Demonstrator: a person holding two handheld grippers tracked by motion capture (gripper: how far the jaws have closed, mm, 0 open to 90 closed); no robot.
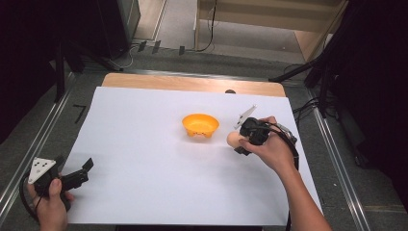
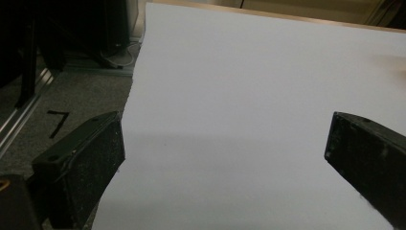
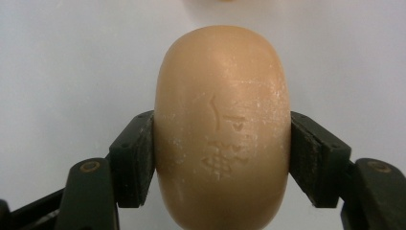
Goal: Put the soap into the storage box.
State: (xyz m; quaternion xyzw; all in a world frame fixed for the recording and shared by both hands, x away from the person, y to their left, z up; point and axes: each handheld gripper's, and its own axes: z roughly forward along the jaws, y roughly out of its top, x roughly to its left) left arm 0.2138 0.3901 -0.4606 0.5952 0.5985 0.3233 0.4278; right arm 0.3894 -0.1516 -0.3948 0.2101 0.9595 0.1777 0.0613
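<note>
A tan oval bar of soap with a stamped mark is clamped between the two black jaws of my right gripper; the pads press on both its long sides. From above, the soap pokes out to the left of the right gripper, just right of an orange bowl on the white sheet. My left gripper rests at the sheet's near left corner. Its jaws stand wide apart with only white sheet between them.
The white sheet covers most of a wooden table. Metal rails run along both sides. Dark stands and cables crowd the floor at left and right, and a pale wooden frame stands behind the table.
</note>
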